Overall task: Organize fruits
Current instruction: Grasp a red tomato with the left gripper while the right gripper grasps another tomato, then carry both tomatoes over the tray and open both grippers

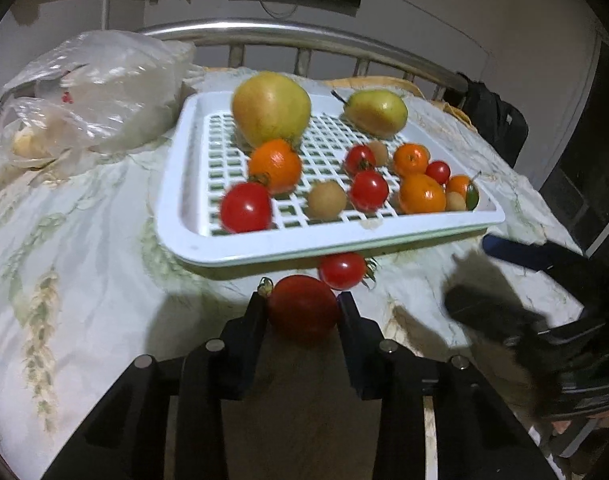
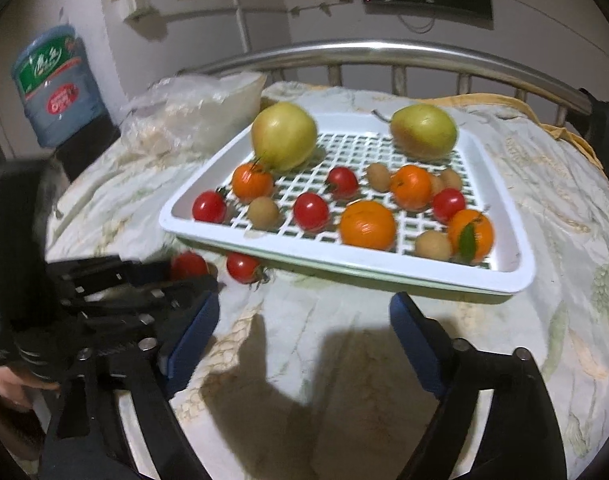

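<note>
A white slotted tray (image 1: 264, 246) (image 2: 500, 280) sits on the cloth-covered table. It holds two yellow-green pears (image 1: 270, 110) (image 2: 423, 130), several oranges (image 1: 275, 165) (image 2: 367, 224), several red tomatoes (image 1: 246, 207) (image 2: 310, 211) and small brown fruits (image 1: 326, 199). My left gripper (image 1: 302, 304) is shut on a red tomato (image 1: 303, 309) (image 2: 188, 266) just in front of the tray. A second loose tomato (image 1: 342, 270) (image 2: 243, 267) lies at the tray's front edge. My right gripper (image 2: 304, 320) is open and empty, near the tray's front.
Clear plastic bags (image 1: 92, 88) (image 2: 192, 112) lie left of the tray. A metal rail (image 1: 304, 36) runs along the table's far side. A blue water jug (image 2: 56, 84) stands at far left. The right gripper (image 1: 544, 300) shows at the left view's right side.
</note>
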